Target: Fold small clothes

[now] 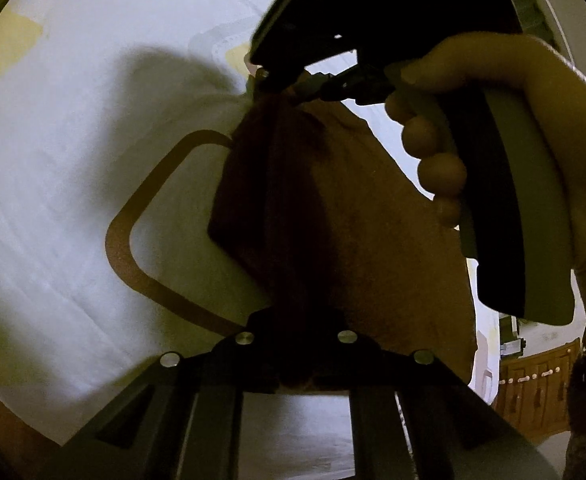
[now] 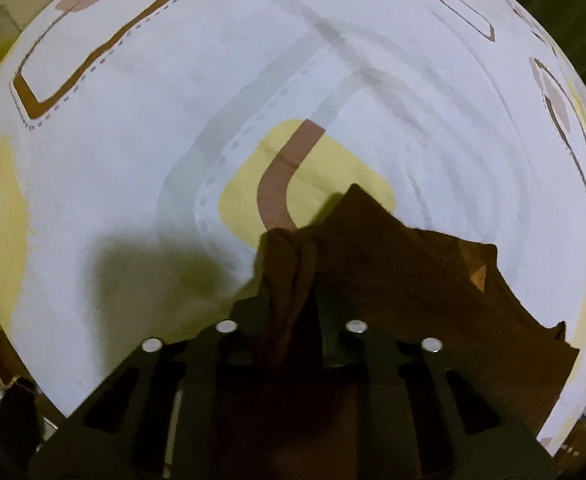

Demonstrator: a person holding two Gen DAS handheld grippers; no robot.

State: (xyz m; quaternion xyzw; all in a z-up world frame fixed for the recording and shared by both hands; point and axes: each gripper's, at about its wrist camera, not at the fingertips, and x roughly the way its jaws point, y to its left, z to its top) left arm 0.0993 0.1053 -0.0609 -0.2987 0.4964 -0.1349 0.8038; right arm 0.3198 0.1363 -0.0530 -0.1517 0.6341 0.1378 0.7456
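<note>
Overhead, right gripper [image 1: 285,88] blocks patterned sheet [image 1: 73,160]; cabinet [image 1: 533,388] beyond.

One brown garment [image 1: 333,216] is showing, hanging above the patterned bed sheet [image 1: 73,160]. Two grippers are showing: the left gripper [image 1: 297,320] below the garment and the right gripper [image 1: 293,88] at its top edge. One hand [image 1: 533,152] is showing, beside the garment.

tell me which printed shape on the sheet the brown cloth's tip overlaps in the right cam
The yellow rounded patch crossed by a mauve band: the brown cloth tip covers its lower edge. The brown outlined rectangles lie apart, untouched.
</note>
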